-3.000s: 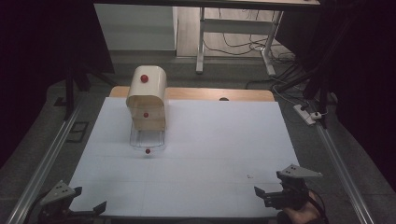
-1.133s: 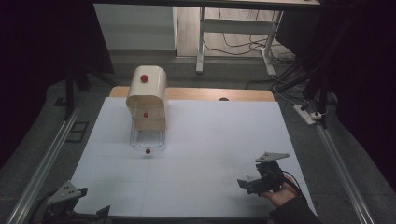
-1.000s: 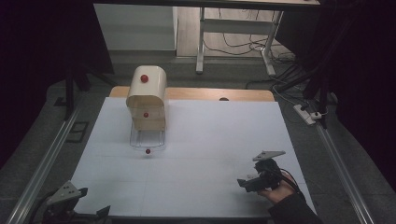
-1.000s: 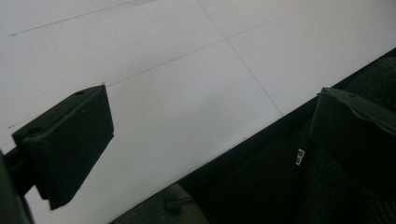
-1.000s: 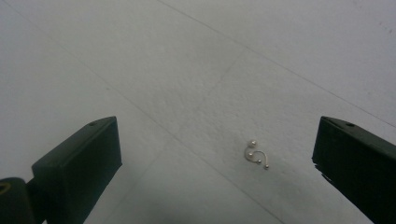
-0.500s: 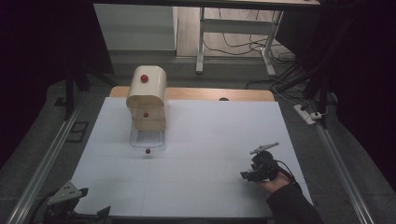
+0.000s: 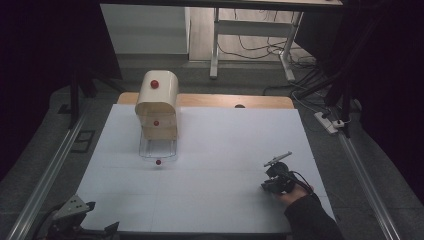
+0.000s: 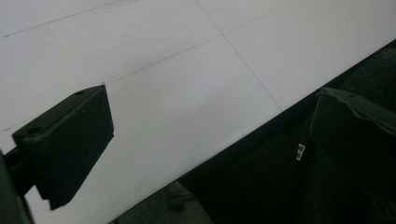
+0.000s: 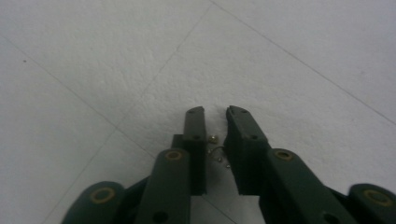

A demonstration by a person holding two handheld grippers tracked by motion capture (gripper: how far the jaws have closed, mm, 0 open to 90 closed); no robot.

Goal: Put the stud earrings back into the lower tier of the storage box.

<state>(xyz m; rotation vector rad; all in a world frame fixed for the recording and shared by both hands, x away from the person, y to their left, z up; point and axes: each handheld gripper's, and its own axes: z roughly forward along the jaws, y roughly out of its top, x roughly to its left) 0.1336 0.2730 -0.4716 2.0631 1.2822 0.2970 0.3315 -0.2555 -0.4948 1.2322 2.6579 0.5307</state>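
My right gripper [image 7: 274, 181] is tipped down onto the white table sheet [image 7: 220, 150] at the front right, held by a hand in a dark sleeve. In the right gripper view its jaws [image 9: 215, 114] stand almost together, with a tiny silvery metal piece [image 9: 215, 149] pinched in the narrow gap just above the sheet. My left gripper [image 7: 75, 217] hangs at the table's front left corner. Its jaws [image 8: 212, 95] are spread wide with nothing between them, over the sheet's front edge.
A rounded wooden box [image 7: 157, 105] with red knobs stands at the back left of the sheet. A clear drawer [image 7: 158, 150] with a red knob is pulled out in front of it. Metal rails [image 7: 55, 160] run along both table sides.
My right gripper has moved from the front edge forward over the sheet, tipped downward, and its jaws have narrowed. The left gripper has hardly shifted.
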